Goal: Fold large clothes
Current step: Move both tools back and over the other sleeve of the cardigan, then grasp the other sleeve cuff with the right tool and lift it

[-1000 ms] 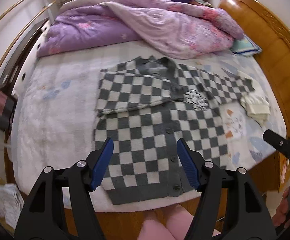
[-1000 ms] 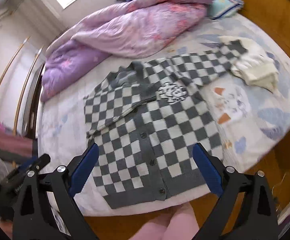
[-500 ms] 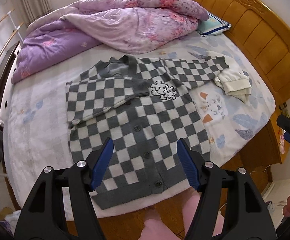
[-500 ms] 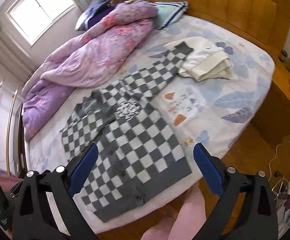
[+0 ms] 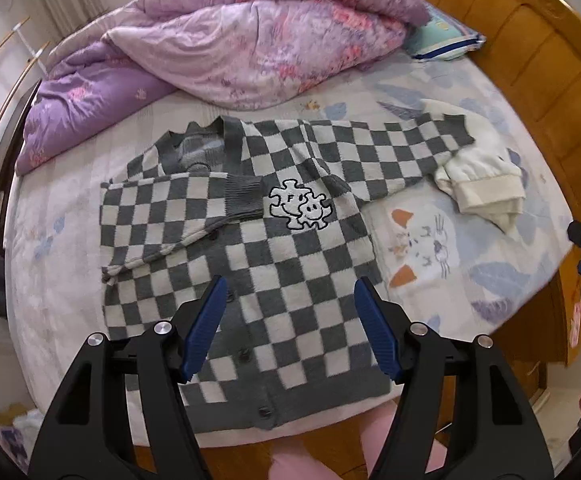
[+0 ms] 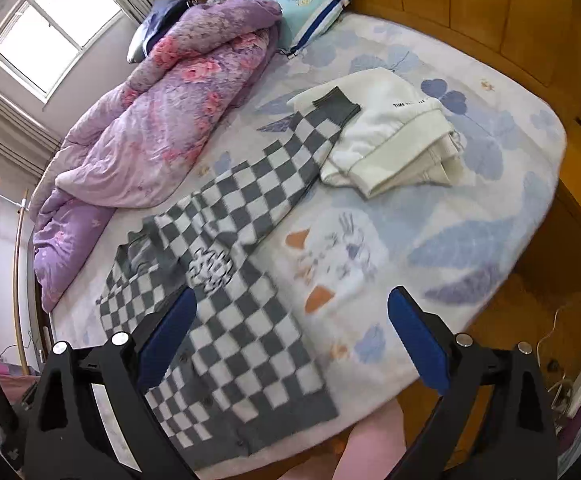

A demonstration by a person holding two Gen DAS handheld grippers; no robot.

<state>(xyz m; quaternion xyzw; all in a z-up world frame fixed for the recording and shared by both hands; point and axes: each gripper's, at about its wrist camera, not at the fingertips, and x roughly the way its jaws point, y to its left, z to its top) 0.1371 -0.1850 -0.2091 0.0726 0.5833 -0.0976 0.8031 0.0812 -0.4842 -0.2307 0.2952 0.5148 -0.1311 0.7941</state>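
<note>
A grey and white checked cardigan lies flat, buttons up, on the bed. Its left sleeve is folded across the chest. Its other sleeve stretches out to the right, its cuff resting on a folded white garment. My left gripper hangs open above the cardigan's lower front, nothing between its blue pads. My right gripper hovers open over the cardigan's right edge and the sheet beside it, also empty.
A crumpled purple quilt fills the far side of the bed. A striped pillow leans by the wooden headboard. The bed's near edge, wooden floor and a person's pink-clad legs lie below the grippers.
Both grippers have swept sideways to the right along the bed's edge and sunk a little. The cardigan has slid left in both views; the outstretched sleeve and white garment have come nearer.
</note>
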